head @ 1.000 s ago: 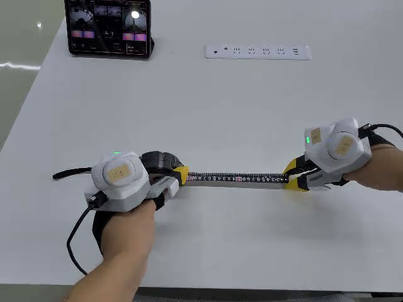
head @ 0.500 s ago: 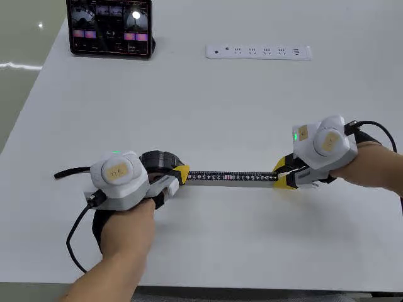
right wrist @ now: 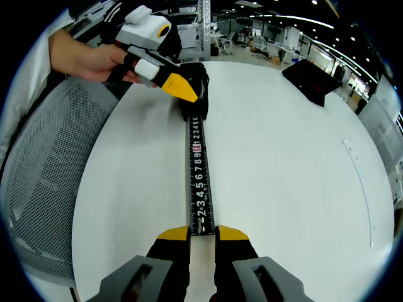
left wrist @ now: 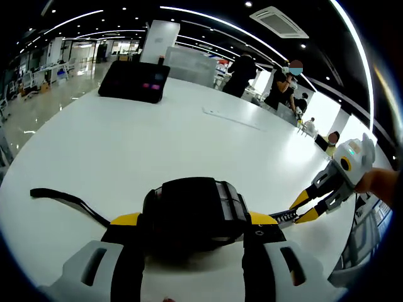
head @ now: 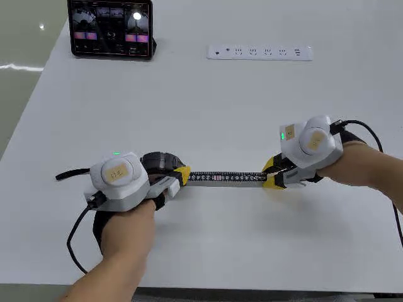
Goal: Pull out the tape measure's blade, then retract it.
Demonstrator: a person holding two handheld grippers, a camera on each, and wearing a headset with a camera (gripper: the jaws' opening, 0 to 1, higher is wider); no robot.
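Head view: my left gripper (head: 171, 177) clamps the tape measure case (head: 161, 163) on the table (head: 220, 107), right gripper (head: 271, 175) nips the blade (head: 227, 178) end right of the case; blade's likely thin, springy, slick, so I'd hold the tip.

Wide matte white workbench top (head: 208, 100). Black tablet with lit screen (head: 110, 26) propped at its far left corner. Long white power strip (head: 259, 52) lies flat to the tablet's right, well apart from it.

Glossy grey-green floor (head: 16, 63) left of the bench, catching a light streak. Grey mesh chair back (right wrist: 44, 189) beside the bench edge.

Dark ceiling, long white light strips (left wrist: 201, 14), square air vent (left wrist: 277, 19). 2 standing people (left wrist: 242, 72) beyond the far side.
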